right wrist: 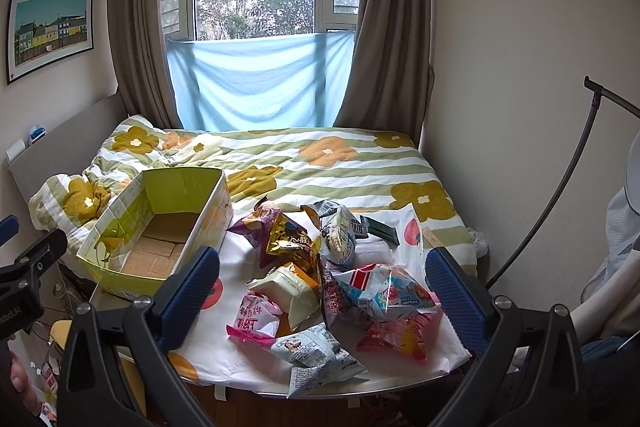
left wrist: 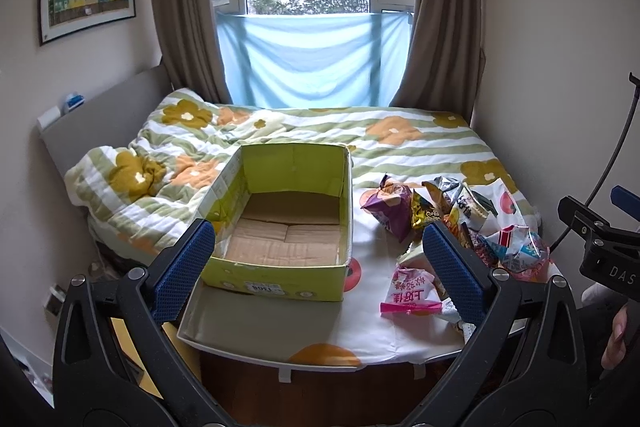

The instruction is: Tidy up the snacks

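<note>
On table: green box (left wrist: pixel 280 223) empty at left, snack bags (right wrist: pixel 320 267) piled right. Left gripper (left wrist: pixel 316 259), right gripper (right wrist: pixel 320 291) both wide apart, holding nothing. Just starting; next, grab near bag.

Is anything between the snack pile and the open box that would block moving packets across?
Nothing visible does. The green box sits left of the snack pile, top open and empty, with only bare tablecloth between them.
</note>
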